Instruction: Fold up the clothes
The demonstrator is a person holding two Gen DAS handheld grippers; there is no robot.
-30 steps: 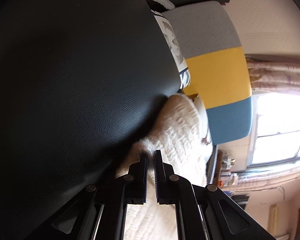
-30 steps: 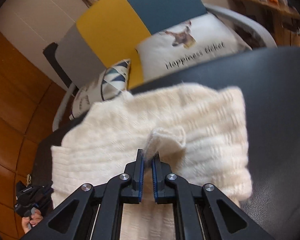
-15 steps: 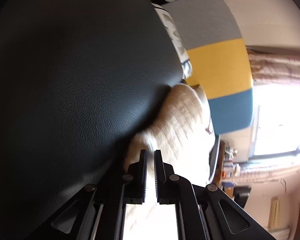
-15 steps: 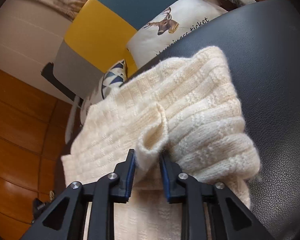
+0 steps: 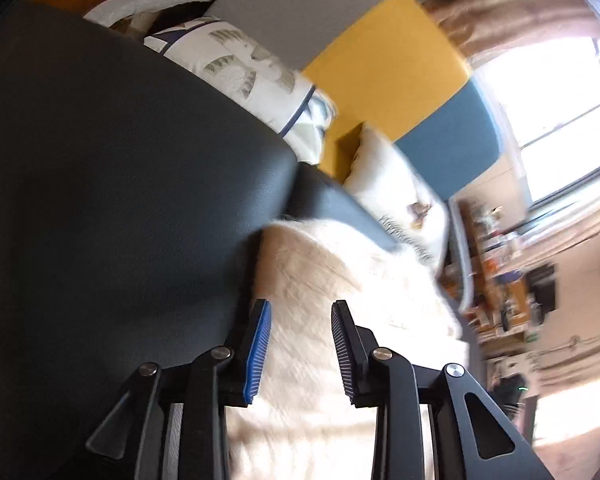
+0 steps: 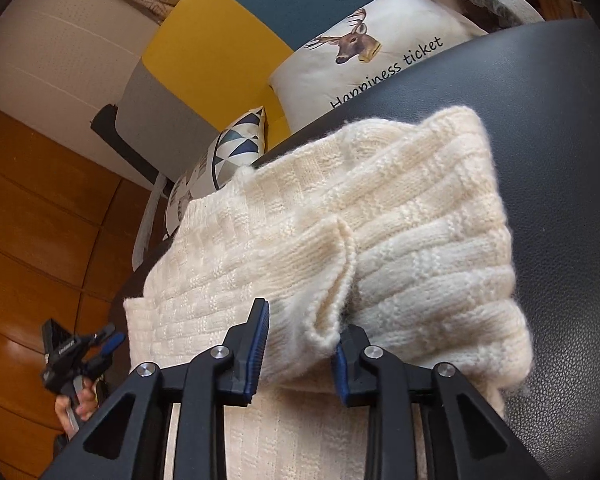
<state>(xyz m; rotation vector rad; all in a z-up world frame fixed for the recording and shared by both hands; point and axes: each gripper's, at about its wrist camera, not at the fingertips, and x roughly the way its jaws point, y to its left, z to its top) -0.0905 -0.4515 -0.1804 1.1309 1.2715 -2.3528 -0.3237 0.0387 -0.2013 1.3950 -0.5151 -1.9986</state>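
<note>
**Both jaws parted, sweater folded on black desk**

Cream knit sweater (image 6: 380, 240) lying folded on black leather-grain desk (image 6: 560, 160), near its far edge. Sleeve cuff (image 6: 332, 300) draped loose over top of fold, running toward right camera.

Right gripper (image 6: 298, 320): jaws have just been opening, now parted. Cuff end sits between them, slack; looks to brush the right pad, no pinch visible. Not gripping.

Left gripper (image 5: 300, 320): jaws have just been opening, now clearly apart. Knit fills the gap behind them in left wrist view, but pads not pressing on it; nothing held. Frame heavily motion-blurred, so contact with fabric below cannot be told.

Left gripper also visible in right wrist view at lower left (image 6: 100, 344), off the sweater's left edge, held by a hand (image 6: 76, 400) over the wooden floor (image 6: 40, 220).

Behind desk: chair with grey, yellow and teal back panels (image 6: 220, 40). Two cushions on it: white one with deer print and "Happiness ticket" text (image 6: 380, 52), touching or just behind desk edge; triangle-pattern one (image 6: 236, 144) to its left, just beside sweater's far corner.

Left wrist view: bright window (image 5: 560, 100) and cluttered shelves (image 5: 500, 280) at right, blurred.
</note>
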